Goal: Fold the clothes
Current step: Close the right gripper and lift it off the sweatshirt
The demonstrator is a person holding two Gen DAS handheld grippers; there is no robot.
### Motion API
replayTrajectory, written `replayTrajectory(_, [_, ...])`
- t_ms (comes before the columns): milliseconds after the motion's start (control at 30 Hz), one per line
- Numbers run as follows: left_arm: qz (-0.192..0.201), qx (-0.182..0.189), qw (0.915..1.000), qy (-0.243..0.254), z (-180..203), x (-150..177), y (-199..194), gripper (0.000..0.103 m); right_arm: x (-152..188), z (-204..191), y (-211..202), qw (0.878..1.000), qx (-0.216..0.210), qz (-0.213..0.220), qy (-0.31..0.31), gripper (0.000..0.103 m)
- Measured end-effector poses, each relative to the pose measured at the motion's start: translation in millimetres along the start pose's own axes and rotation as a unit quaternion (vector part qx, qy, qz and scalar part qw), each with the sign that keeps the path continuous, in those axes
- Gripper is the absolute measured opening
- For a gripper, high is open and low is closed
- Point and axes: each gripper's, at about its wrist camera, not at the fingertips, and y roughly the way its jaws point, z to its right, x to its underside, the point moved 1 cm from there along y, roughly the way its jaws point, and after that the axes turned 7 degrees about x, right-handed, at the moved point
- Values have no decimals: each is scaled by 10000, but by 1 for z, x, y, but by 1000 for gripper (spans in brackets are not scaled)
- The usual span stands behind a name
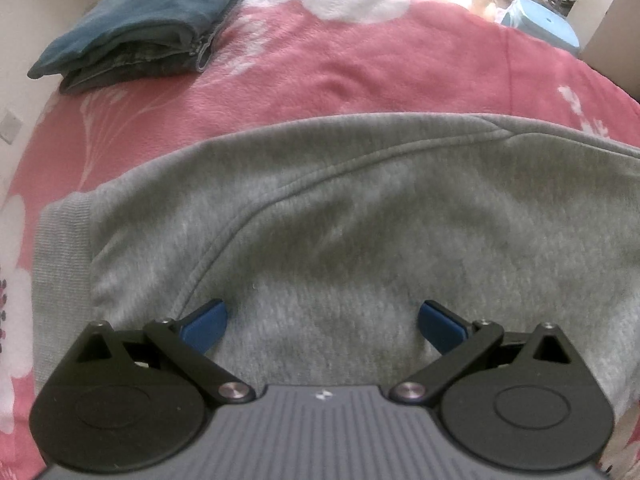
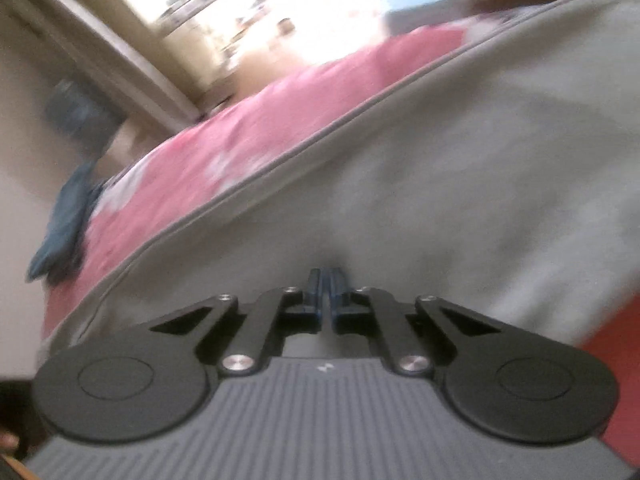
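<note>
A grey sweatshirt [image 1: 360, 216] lies spread on a pink flowered blanket [image 1: 340, 64], its ribbed hem [image 1: 60, 264] at the left. My left gripper [image 1: 322, 320] points steeply down over the middle of the sweatshirt. Its blue pads [image 1: 204, 326] stand wide apart with only flat fabric below them, so it is open. In the blurred, tilted right wrist view, my right gripper [image 2: 326, 280] is shut, and the grey sweatshirt [image 2: 460, 168] puckers into a dark crease right at its tips, pinched between them.
A folded blue-green garment [image 1: 152, 28] sits at the blanket's far left corner, also seen as the blue garment [image 2: 64, 220] by the wall. A light blue stool [image 1: 540, 20] stands beyond the bed's far edge. Bare pink blanket [image 2: 240, 148] lies between sweatshirt and folded pile.
</note>
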Motion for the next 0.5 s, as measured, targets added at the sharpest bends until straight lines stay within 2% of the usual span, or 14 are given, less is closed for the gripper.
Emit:
replayTrajectory(67, [-4,-8,10000,2,0,0,0,103,-4,-1,-11,9991,291,238,-179,6])
replayTrajectory(233, [-28,-33,10000,18,1,-1,-1,103,1,-27,-22,9976,-236,332,-568,6])
replayTrajectory(400, [4,-8,10000,-37,-3,-1,-8,103,21,-67,-14,9883,-1014,32,-1141,7])
replayTrajectory(500, [133,289,9994,-97,-17,3,-23,103,37,-86,-3,9817,-758,-239,-1728,7])
